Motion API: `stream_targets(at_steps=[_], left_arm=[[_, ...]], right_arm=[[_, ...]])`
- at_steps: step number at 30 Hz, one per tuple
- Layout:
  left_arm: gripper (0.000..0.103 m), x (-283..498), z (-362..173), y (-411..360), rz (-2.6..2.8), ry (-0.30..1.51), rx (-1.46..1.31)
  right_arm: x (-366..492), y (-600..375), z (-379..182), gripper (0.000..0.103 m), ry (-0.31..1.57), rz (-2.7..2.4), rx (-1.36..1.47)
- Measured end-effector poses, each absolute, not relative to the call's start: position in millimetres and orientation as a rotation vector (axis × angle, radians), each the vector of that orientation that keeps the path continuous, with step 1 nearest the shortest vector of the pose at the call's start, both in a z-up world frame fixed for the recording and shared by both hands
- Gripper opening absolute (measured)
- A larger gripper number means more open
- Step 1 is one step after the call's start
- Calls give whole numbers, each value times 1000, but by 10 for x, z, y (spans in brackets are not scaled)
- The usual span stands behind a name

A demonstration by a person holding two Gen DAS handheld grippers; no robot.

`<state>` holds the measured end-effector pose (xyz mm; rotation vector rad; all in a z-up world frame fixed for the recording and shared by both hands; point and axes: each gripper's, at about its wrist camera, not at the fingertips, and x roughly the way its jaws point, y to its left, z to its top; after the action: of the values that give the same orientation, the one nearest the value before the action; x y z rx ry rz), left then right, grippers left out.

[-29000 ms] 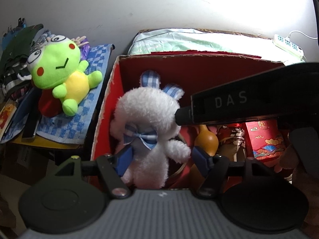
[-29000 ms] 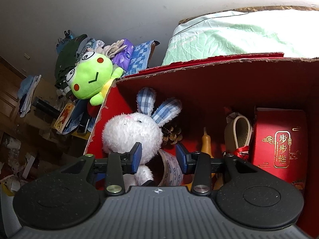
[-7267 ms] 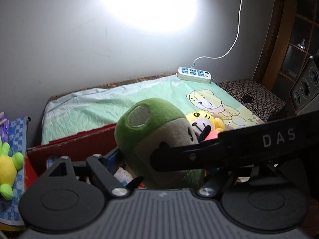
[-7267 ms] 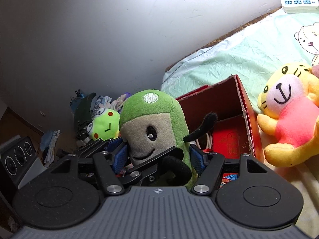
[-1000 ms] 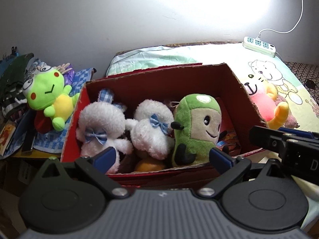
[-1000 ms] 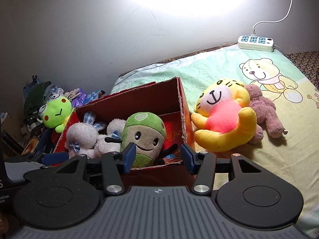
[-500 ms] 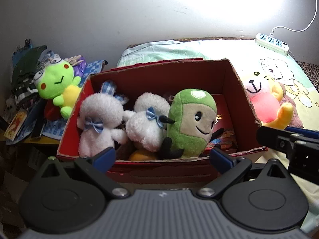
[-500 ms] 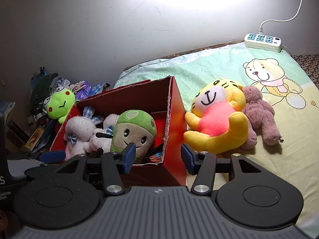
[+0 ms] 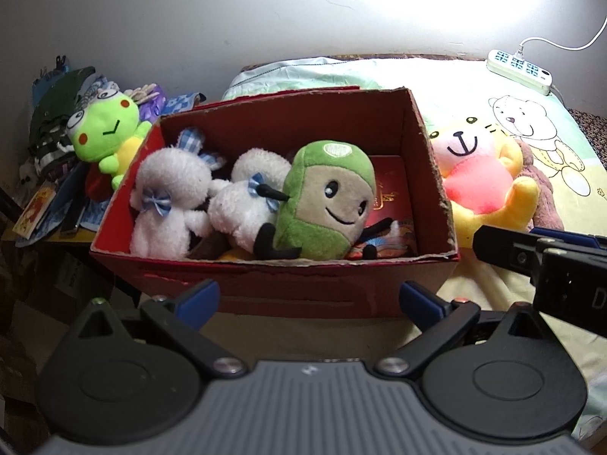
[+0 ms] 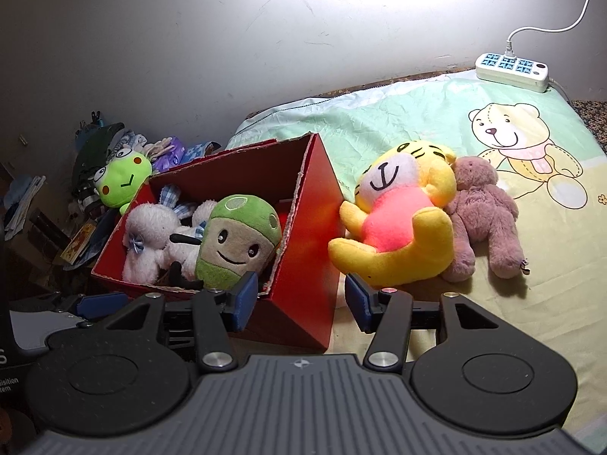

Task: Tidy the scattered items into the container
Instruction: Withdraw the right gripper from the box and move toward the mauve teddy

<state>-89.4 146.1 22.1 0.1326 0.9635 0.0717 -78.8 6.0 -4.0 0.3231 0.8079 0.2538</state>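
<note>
An open red cardboard box (image 9: 265,288) sits at the edge of a bed covered by a pale green sheet printed with a cartoon bear (image 10: 379,121). Packed inside the box are a green and beige smiling plush with thin black limbs (image 9: 326,204) and two fluffy white rabbit plushes with blue checked bows (image 9: 170,197), side by side.

Outside the box, just beside its right wall on the sheet, lies a yellow tiger plush in a pink top (image 10: 398,220), and a mauve teddy bear (image 10: 481,212) leans against it. To the left of the box, a bright green frog plush (image 9: 106,129) rests on a cluttered pile.

The left gripper (image 9: 309,299) hangs in front of the box, its blue-padded jaws wide apart and holding nothing. The right gripper (image 10: 301,301) hovers near the box's near right corner, jaws partly apart and empty. A white power strip (image 10: 512,72) lies by the wall.
</note>
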Motion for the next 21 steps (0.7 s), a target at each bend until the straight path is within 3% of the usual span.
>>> stream_targets(at_steps=[21], left_arm=[[102,-753,-327,235,-94,1098,189]], right_arm=[[-733,-1044,-493,56,946,178,359]])
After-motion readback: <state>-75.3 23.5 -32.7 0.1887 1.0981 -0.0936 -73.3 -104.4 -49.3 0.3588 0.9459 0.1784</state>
